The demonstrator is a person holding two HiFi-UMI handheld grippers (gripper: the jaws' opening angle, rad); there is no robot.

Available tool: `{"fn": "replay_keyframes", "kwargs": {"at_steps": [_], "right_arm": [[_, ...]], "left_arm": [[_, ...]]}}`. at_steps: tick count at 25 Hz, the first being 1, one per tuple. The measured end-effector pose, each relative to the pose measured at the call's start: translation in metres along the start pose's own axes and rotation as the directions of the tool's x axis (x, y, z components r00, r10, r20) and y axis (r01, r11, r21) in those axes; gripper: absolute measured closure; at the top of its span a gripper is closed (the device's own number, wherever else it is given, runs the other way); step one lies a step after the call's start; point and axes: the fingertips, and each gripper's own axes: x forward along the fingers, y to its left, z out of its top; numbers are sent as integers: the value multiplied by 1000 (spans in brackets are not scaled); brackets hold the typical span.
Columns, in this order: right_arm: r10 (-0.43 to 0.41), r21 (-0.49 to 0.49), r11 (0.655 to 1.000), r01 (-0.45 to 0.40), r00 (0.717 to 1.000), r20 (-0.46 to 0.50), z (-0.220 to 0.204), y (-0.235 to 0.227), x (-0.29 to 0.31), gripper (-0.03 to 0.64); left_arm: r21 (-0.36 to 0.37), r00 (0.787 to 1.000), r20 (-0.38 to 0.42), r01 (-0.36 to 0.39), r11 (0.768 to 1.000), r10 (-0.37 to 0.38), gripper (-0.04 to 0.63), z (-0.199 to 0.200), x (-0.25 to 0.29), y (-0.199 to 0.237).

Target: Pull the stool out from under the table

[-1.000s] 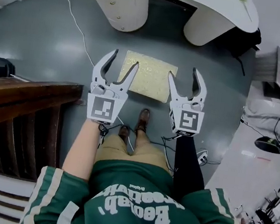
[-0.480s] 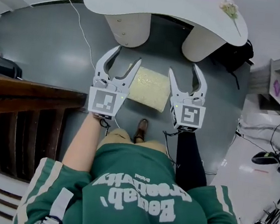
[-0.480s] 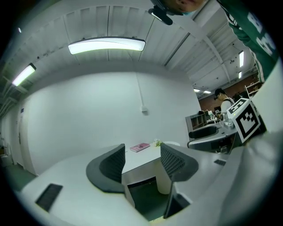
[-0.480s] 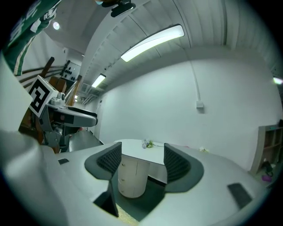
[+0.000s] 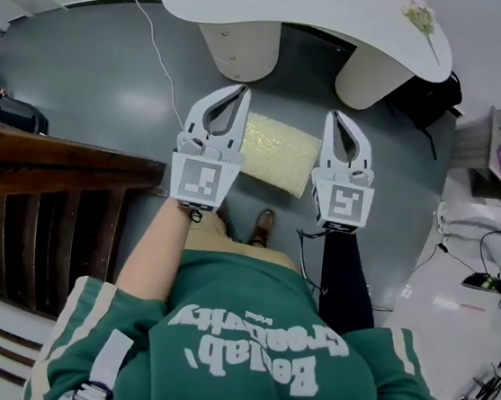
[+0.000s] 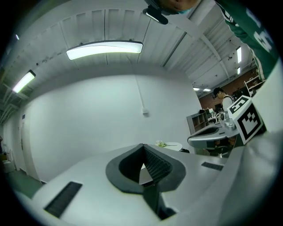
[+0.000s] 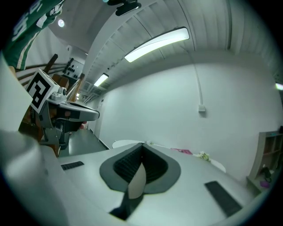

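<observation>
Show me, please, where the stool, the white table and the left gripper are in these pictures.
stool (image 5: 279, 153), head view, middle of its yellowish seat.
white table (image 5: 301, 9), head view, bare part of its top.
left gripper (image 5: 239, 90), head view, where its closed fingertips meet.
</observation>
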Motion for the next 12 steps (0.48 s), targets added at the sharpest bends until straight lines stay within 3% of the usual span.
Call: {"fn": "replay_keyframes", "kwargs": {"at_steps": [12], "right_arm": [[-143, -32, 989, 144, 989, 38, 30, 22, 36, 611]], "left_arm": [[50, 986, 85, 138, 989, -142, 581, 5, 14, 40]]}}
